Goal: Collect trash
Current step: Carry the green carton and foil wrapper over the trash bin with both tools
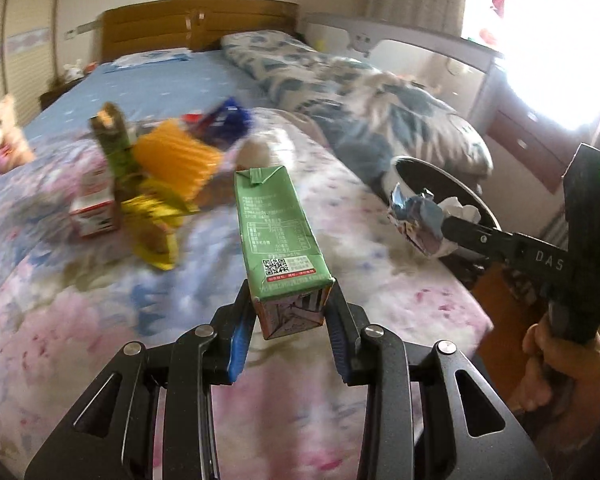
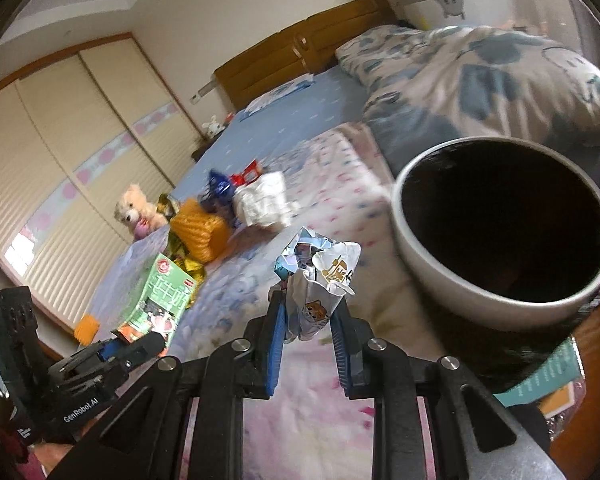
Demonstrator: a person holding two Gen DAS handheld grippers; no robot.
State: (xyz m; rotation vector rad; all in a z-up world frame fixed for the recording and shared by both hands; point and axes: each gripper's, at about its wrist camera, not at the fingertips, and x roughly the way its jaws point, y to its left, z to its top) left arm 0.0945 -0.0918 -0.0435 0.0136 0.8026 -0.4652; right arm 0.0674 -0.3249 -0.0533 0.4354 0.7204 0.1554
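Note:
My left gripper point(image 1: 290, 312) is shut on a green drink carton point(image 1: 280, 232) and holds it above the bed; the carton also shows in the right wrist view point(image 2: 162, 300). My right gripper point(image 2: 308, 312) is shut on a crumpled white and blue wrapper point(image 2: 318, 276), just left of the white trash bin point(image 2: 416, 256) with a dark inside. In the left wrist view the wrapper point(image 1: 416, 220) hangs at the bin's rim point(image 1: 428, 164). A pile of trash lies on the bed: an orange ribbed pack point(image 1: 176, 160), yellow wrappers point(image 1: 156, 220), a red and white carton point(image 1: 94, 208), a blue wrapper point(image 1: 224, 120).
The bed has a flowered sheet point(image 1: 100, 320) and a rolled blue-patterned quilt point(image 1: 380, 108) by the bin. A teddy bear point(image 1: 0, 136) sits at the bed's left edge. A wooden headboard point(image 1: 200, 20) stands at the back. Papers point(image 2: 552, 376) lie under the bin.

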